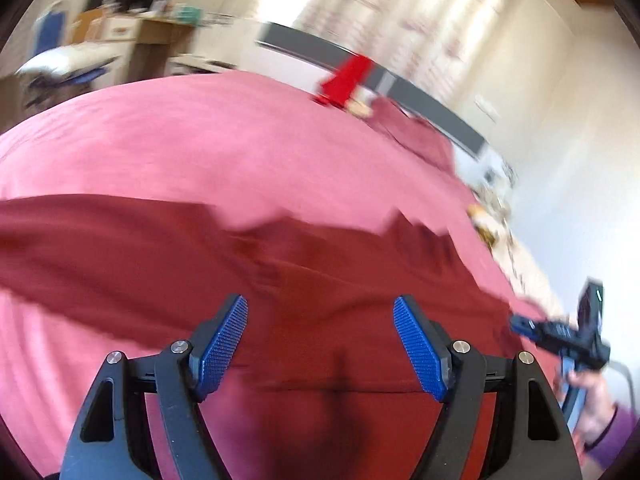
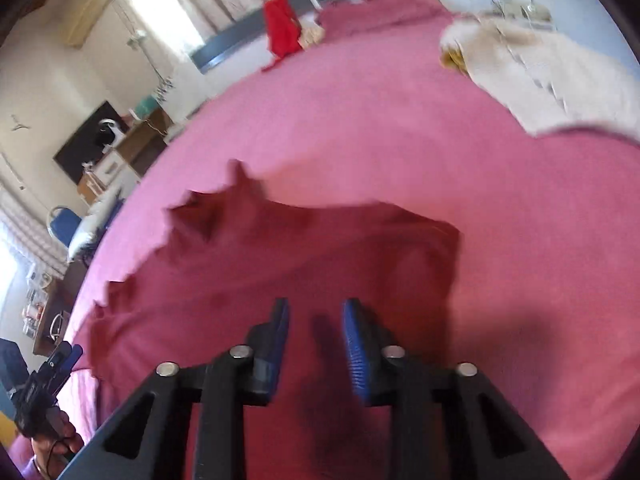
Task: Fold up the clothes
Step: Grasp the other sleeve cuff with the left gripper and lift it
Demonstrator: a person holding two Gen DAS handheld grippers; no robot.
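A dark red garment (image 1: pixel 280 248) lies spread on a pink bed cover (image 1: pixel 240 140), wrinkled, with a jagged far edge. My left gripper (image 1: pixel 320 304) hovers over its near part, jaws wide open, nothing between the blue pads (image 1: pixel 224 344). In the right wrist view the same garment (image 2: pixel 320 248) fills the middle. My right gripper (image 2: pixel 316 304) hangs above it with a narrower gap between its pads (image 2: pixel 356 352) and no cloth pinched. The right gripper (image 1: pixel 518 324) also shows at the left view's right edge, held by a hand (image 1: pixel 592 404). The left gripper (image 2: pixel 64 356) appears at the lower left.
A bright red cloth (image 2: pixel 282 32) hangs on the grey bed frame (image 2: pixel 240 44) at the far side. A cream garment (image 2: pixel 540 76) lies at the bed's right edge. Another dark pink cloth (image 2: pixel 380 8) is bunched at the far corner. Furniture and a blue chair (image 2: pixel 64 224) stand beyond the bed.
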